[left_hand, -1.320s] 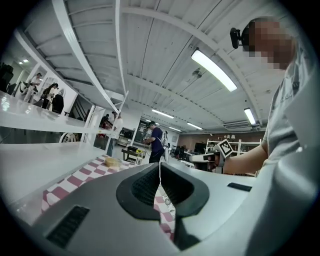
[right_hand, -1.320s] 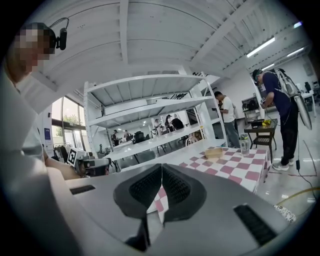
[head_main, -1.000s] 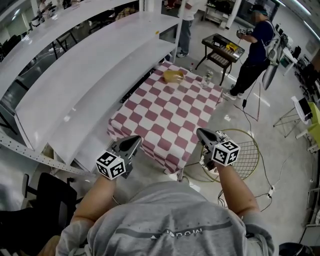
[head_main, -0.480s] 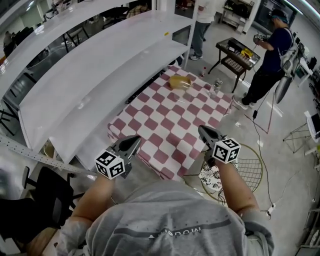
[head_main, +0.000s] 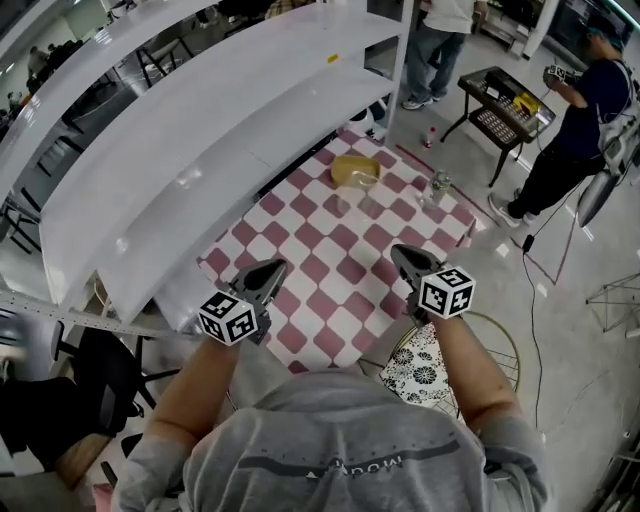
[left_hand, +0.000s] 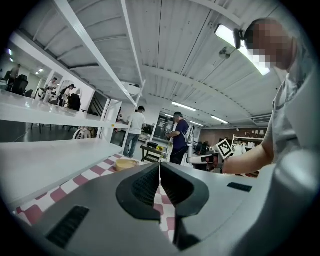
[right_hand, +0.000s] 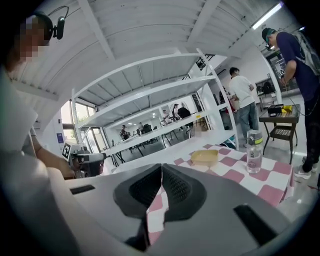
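The left claw (head_main: 268, 270) and right claw (head_main: 402, 256), both shut and empty, have drawn nearer the checked bench (head_main: 330, 250); a yellowish dish (head_main: 353, 168), perhaps a bowl, sits well ahead.

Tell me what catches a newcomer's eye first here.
The red-and-white checkered table fills the middle of the head view, with a yellow dish and a clear bottle at its far end. The left gripper and right gripper, both shut and empty, hover above its near end, beside long white shelves.

rm: wht shelf rack (head_main: 200, 130) | grey floor (head_main: 560, 250) | ceil strip light (left_hand: 223, 34) | blk side tbl (head_main: 505, 100)
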